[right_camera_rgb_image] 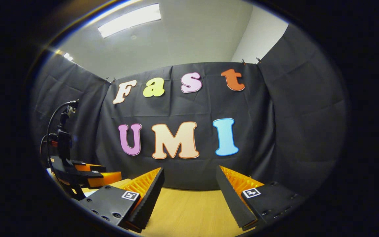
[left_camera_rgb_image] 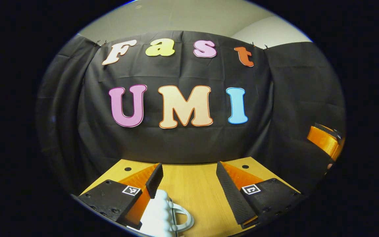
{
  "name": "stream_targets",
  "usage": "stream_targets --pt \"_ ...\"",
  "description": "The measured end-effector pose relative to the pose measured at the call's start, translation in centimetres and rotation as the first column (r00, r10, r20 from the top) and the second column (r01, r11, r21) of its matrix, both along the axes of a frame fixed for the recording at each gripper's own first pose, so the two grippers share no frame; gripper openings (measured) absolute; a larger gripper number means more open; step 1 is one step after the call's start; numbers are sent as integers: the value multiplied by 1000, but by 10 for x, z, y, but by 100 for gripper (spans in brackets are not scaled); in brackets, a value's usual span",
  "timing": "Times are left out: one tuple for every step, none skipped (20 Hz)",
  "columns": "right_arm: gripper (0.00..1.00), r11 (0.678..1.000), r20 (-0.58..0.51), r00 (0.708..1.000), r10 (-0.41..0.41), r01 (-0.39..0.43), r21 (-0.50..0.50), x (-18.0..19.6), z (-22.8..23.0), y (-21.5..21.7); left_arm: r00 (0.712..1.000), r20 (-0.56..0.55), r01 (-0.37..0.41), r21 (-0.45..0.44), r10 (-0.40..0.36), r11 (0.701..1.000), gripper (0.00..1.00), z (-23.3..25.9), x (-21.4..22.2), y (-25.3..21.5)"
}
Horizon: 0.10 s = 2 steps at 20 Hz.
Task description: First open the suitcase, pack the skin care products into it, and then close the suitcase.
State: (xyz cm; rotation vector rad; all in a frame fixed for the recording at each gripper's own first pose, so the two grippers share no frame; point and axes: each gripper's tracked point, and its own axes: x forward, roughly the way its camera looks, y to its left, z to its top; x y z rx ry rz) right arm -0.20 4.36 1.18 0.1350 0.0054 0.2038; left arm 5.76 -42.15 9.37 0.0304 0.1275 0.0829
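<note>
suitcase: white ribbed case (left_camera_rgb_image: 158, 214) with a loop handle (left_camera_rgb_image: 184, 220), low in the left gripper view, lying on the wooden table (left_camera_rgb_image: 189, 184); lid looks down, but open or closed hard to settle from this sliver
key relation: case sits just under and slightly left of centre of the left gripper (left_camera_rgb_image: 189, 179), touching or nearly touching its left finger (left_camera_rgb_image: 154, 180); cannot tell which
long axis: ribbed edge runs roughly along the finger direction, away from camera; handle sticks out to the right, into the gap
nearer hand: left, by far; right gripper (right_camera_rgb_image: 189, 184) points at bare table and the booth wall
left gripper state: fingers wide apart, clamped on nothing
right gripper state: fingers wide apart, nothing between them
other gripper: seen at left edge of the right gripper view (right_camera_rgb_image: 87, 176), level with the table
skin care products: not located
stage: fits both before opening and after closing; no call
</note>
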Motion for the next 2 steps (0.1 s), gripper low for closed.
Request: stream_targets --pt "97 1000 7 1000 -1 1 -3 -3 3 2 1000 9 4 7 -4 1000 96 2 -1 3" --pt "97 1000 15 1000 -6 6 -13 -5 6 2 1000 23 -1 21 0 1000 95 4 -2 7"
